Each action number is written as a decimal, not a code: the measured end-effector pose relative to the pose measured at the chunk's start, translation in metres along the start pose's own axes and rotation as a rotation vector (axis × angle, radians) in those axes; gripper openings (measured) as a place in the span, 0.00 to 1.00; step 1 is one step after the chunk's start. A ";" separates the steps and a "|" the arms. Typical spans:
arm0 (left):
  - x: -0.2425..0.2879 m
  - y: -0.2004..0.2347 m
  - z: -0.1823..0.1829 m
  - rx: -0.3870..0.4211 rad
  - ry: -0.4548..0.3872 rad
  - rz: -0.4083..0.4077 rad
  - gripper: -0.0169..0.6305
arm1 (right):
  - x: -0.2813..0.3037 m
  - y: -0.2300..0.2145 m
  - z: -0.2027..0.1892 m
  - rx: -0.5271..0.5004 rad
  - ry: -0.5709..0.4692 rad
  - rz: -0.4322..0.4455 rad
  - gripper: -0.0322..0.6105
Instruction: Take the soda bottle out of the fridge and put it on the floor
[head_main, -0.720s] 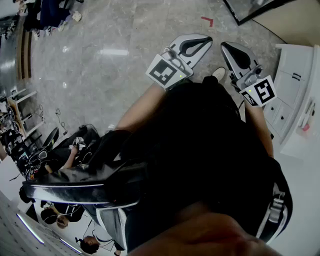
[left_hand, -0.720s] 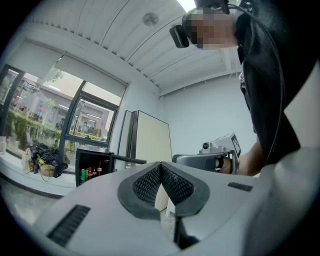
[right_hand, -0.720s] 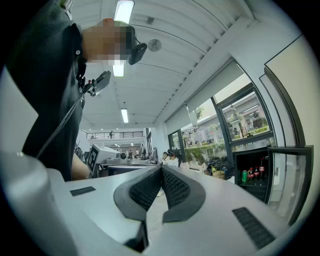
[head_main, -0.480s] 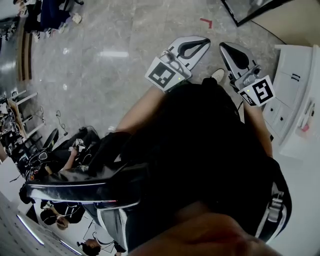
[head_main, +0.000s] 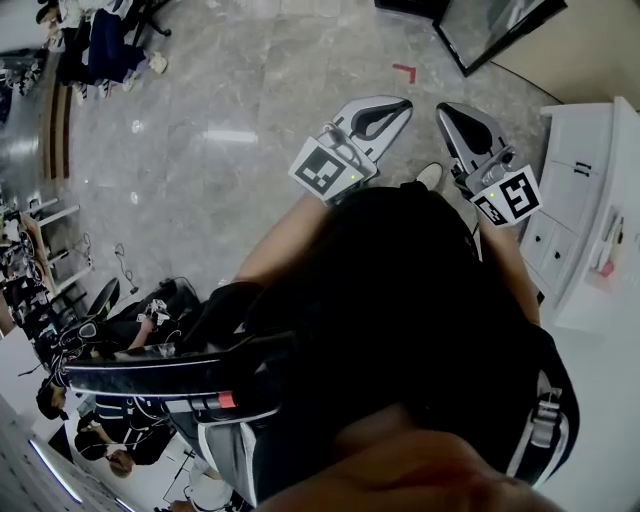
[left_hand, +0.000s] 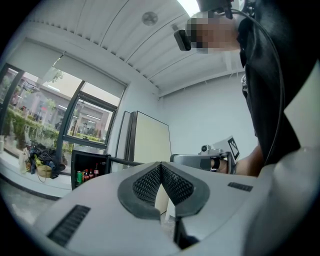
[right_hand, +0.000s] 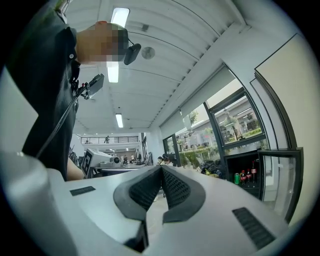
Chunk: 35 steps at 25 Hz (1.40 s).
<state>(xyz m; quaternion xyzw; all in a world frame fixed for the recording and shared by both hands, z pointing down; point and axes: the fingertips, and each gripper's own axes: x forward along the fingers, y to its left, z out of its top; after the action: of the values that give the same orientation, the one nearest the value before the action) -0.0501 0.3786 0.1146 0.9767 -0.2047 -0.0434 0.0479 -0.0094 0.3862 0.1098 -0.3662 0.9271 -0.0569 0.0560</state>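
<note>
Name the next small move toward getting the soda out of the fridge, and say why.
Probably step toward the fridge. The left gripper and right gripper are both shut and empty, held out in front of the person. The fridge stands well off, seemingly out of reach, with its door apparently open and bottles showing inside.
</note>
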 end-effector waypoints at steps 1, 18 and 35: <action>0.007 -0.002 -0.002 0.003 0.001 -0.001 0.03 | -0.005 -0.005 0.000 0.001 -0.001 0.005 0.07; 0.099 -0.032 -0.004 0.006 0.028 0.053 0.03 | -0.061 -0.083 0.021 -0.020 -0.025 0.048 0.07; 0.099 0.112 -0.002 -0.006 0.001 -0.002 0.03 | 0.071 -0.130 -0.001 -0.001 0.020 0.029 0.07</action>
<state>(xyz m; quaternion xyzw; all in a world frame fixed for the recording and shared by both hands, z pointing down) -0.0035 0.2367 0.1227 0.9768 -0.2036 -0.0434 0.0508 0.0265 0.2429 0.1250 -0.3520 0.9329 -0.0593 0.0476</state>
